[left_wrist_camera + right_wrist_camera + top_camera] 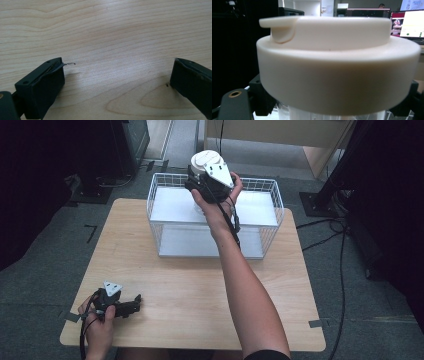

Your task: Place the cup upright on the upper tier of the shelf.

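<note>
Light wooden bench (190,285) carried a white wire basket (260,185) at twelve o'clock. Above it, the right claw (200,177) gripped a cream-lidded clear tumbler (337,65); lowering it upright seemed wisest. The left claw (116,82) rested wide open, empty, at seven o'clock.

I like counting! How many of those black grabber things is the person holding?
2. The left gripper rests low on the wooden table, jaws open. The right gripper is up over the wire basket, holding a white-lidded container.
</note>
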